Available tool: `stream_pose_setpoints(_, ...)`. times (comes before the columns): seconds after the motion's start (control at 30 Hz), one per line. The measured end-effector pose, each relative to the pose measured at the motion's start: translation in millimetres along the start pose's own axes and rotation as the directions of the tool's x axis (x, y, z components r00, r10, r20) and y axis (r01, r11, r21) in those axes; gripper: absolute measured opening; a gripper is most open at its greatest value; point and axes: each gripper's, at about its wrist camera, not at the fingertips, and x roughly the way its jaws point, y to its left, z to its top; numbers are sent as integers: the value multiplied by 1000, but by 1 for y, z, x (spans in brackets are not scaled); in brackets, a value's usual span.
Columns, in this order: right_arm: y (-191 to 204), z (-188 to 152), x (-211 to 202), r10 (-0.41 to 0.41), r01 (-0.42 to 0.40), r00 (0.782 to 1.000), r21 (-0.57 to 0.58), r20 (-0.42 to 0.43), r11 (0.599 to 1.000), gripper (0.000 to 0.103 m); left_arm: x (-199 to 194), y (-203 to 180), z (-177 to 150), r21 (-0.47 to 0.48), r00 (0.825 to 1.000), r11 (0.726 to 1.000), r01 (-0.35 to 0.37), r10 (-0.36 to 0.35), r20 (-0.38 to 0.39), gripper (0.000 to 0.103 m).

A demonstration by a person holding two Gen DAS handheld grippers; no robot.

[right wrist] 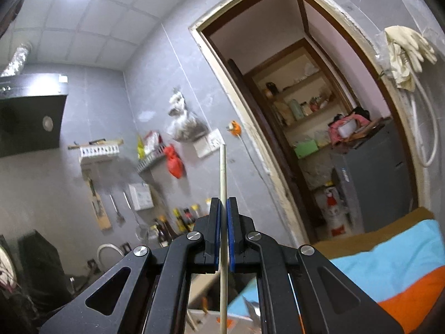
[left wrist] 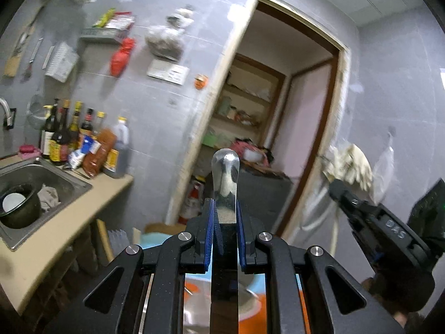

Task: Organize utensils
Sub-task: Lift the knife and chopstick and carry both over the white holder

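Left gripper [left wrist: 225, 222], bottom centre of its frame, clamps one metal spoon handle [left wrist: 225, 175] pointing up toward a doorway [left wrist: 281, 105]; right gripper [right wrist: 223, 222] pinches one pale chopstick [right wrist: 223, 178] upright at centre frame; one steel sink [left wrist: 36, 194] sits at lower left

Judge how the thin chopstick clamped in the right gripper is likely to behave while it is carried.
The chopstick looks stiff and light: it stands straight, unsupported. Pinched low by the right gripper, its long free end could pivot. Round and smooth, it would probably roll once laid down.
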Motion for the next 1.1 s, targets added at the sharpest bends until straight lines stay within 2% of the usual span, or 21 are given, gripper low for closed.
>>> stream_pose_setpoints(0.17, 3, -21, 16, 4, -6, 994, 16, 111, 1000, 3, 5, 56, -3, -100, 997, 995, -23, 30, 69, 12)
stream_pose_setpoints(0.33, 9, -45, 24, -25, 31, 988, -39, 152, 999, 3, 6, 92, -15, -185, 993, 982, -36, 56, 105, 12)
stream_pose_setpoints(0.47, 13, -60, 28, -36, 49, 988, -85, 152, 995, 3, 8, 103, -24, -210, 989, 977, -41, 70, 130, 12)
stream_pose_setpoints(0.63, 10, -75, 32, -50, 62, 990, -94, 130, 994, 3, 10, 102, -32, -183, 987, 982, -51, 77, 140, 12)
stream_pose_setpoints(0.9, 9, -89, 32, -76, 90, 989, -110, 128, 990, 3, 14, 81, -51, -56, 983, 994, -90, 98, 157, 12)
stream_pose_setpoints(1.1, 12, -98, 33, -86, 103, 989, -142, 120, 985, 3, 17, 74, -64, -5, 981, 994, -110, 109, 158, 12)
